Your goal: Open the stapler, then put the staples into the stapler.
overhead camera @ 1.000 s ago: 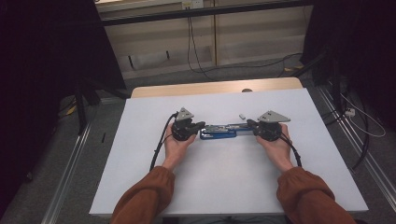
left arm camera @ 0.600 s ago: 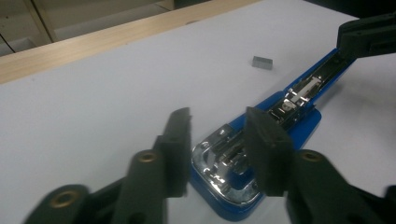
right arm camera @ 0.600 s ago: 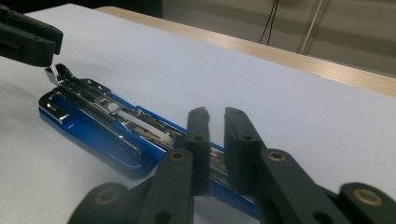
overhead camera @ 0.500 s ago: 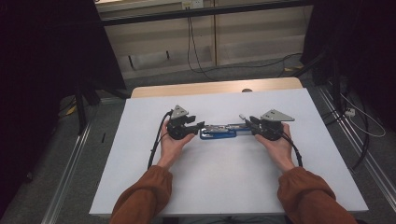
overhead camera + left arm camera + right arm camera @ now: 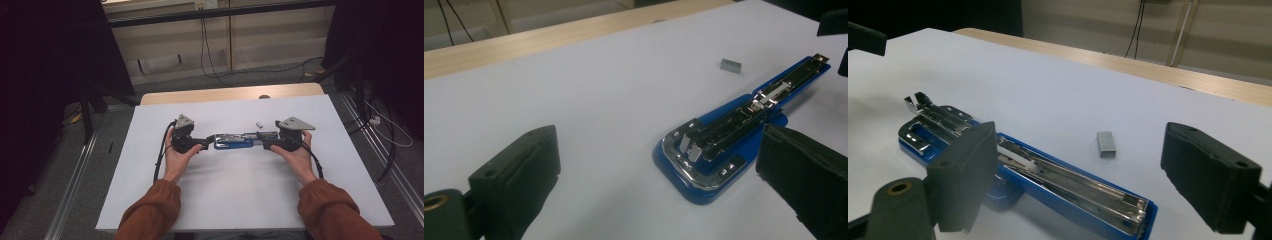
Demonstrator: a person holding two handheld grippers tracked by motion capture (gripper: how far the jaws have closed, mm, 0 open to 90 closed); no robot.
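Lying freed, the opened blue metal-railed stapler (image 5: pixel 234 140) rests untouched: left gripper (image 5: pixel 203 144) and right gripper (image 5: pixel 266 144) have just been opening, jaws spread, nothing gripped.

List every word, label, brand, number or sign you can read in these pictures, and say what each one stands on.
No readable text in any view.
Blue stapler, lying opened flat: no brand or number legible on its base or metal parts.
Small grey block of staples: plain.
White table cover: blank.
Gripper bodies and pads: no markings that can be read.
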